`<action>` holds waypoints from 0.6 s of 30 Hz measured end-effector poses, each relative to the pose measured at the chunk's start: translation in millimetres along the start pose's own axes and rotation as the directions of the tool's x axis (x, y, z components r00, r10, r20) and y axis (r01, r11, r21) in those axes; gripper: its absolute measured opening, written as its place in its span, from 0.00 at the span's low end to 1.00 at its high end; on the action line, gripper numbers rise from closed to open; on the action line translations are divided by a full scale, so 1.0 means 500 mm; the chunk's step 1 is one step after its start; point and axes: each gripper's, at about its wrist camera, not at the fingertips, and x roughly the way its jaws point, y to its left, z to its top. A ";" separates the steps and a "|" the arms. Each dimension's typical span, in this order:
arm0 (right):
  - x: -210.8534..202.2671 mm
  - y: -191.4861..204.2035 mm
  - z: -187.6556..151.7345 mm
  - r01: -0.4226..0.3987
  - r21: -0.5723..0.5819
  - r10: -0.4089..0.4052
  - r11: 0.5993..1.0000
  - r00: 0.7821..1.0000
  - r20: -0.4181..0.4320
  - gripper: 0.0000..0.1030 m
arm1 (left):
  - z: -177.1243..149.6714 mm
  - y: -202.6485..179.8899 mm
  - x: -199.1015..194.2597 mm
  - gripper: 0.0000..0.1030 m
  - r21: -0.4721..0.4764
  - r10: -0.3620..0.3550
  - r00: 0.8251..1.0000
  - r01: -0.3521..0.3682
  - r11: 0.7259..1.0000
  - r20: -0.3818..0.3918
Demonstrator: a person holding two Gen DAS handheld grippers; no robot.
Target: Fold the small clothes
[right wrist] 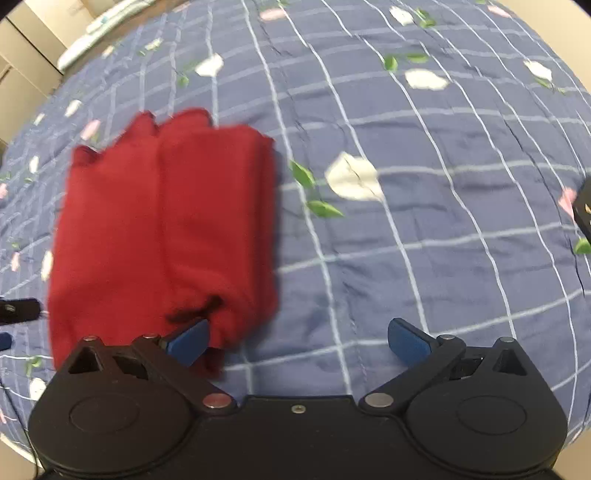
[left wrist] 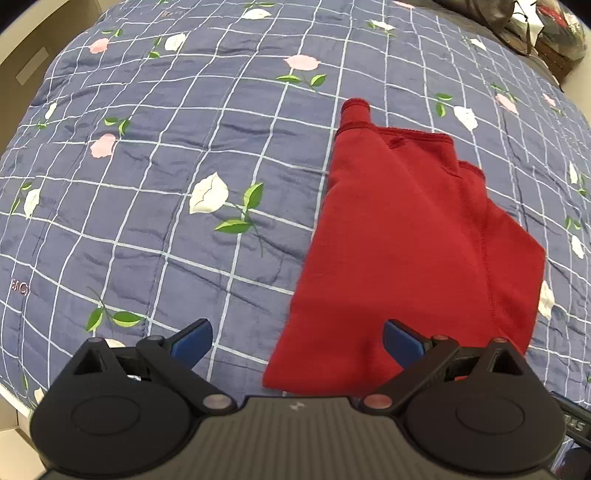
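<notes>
Red knit garment (left wrist: 406,240) lies flat on the bed, folded lengthwise into a long panel, one cuffed sleeve end (left wrist: 354,110) poking out at the far end. In the right wrist view the same red garment (right wrist: 166,229) shows as two side-by-side folded layers, blurred, with a small dark mark or string near its near edge; can't tell which. Blue quilt (left wrist: 166,166) underneath, white grid lines, printed white and pink flowers with green leaves, lightly wrinkled. Left claw (left wrist: 297,341) is spread wide, nothing between the blue pads (left wrist: 192,341), near edge of the garment just under its right finger. Right claw (right wrist: 299,341) is also spread wide, holding nothing; its left pad sits over the garment's near corner, contact unclear. Dark bags (left wrist: 535,29) sit past the far right corner of the bed. Pale cabinet fronts (right wrist: 22,55) stand at the far left in the right wrist view.
</notes>
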 end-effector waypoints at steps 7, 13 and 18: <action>0.010 0.030 0.042 0.034 -0.014 -0.034 0.999 0.999 0.028 0.99 | 0.004 -0.005 0.015 0.98 0.016 0.017 1.000 -0.016 1.000 -0.022; 0.044 0.032 0.035 0.101 -0.075 -0.103 0.992 0.994 -0.025 0.99 | 0.015 -0.008 0.017 0.98 0.027 0.020 1.000 -0.020 0.999 -0.016; 0.044 0.031 0.012 0.126 -0.115 -0.133 0.985 0.990 -0.051 0.99 | 0.024 -0.005 0.021 0.98 0.011 0.015 1.000 -0.015 1.000 -0.018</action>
